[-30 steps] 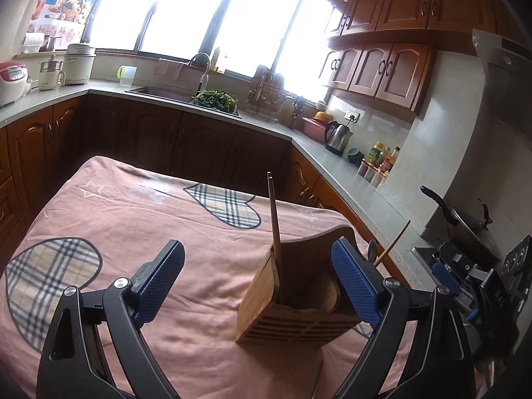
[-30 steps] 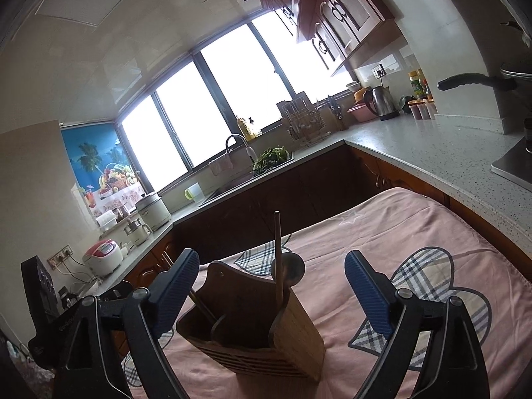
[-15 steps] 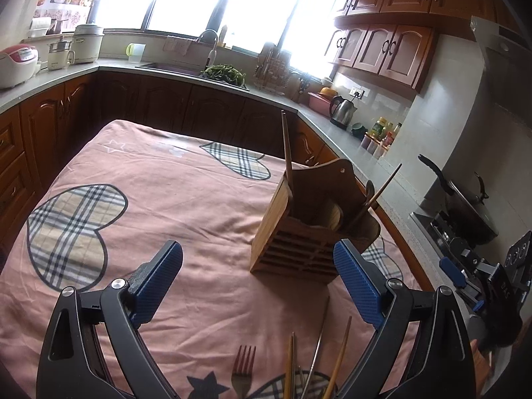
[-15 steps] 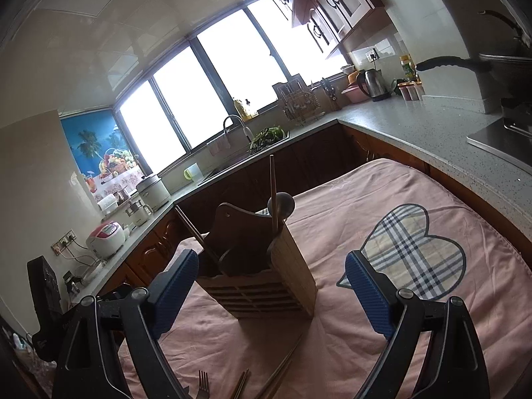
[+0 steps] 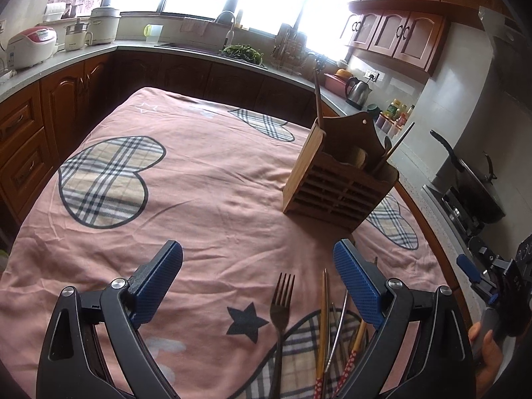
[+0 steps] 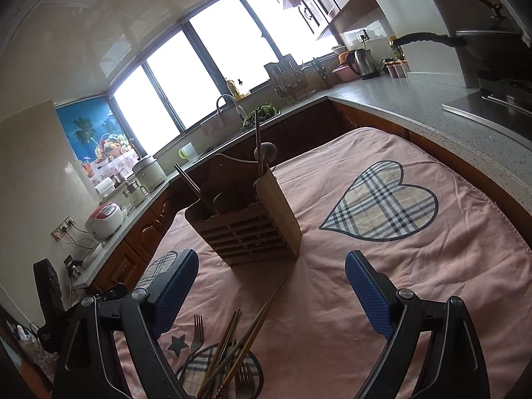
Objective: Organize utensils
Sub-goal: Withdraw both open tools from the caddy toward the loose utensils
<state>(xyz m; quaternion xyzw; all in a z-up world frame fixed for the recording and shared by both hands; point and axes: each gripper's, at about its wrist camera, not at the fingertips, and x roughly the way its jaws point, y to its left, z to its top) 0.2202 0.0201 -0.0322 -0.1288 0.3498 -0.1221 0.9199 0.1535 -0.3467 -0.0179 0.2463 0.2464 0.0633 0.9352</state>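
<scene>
Our left gripper [image 5: 257,277] gapes over a fork [image 5: 282,302] and chopsticks [image 5: 322,326]; the holder [image 5: 335,189] stands beyond.

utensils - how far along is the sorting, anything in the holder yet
Done: the wooden holder already has a few long pieces standing in it. In hand: nothing; the left gripper and right gripper are both open and empty. Left: the fork and chopsticks lie loose on the cloth.
</scene>
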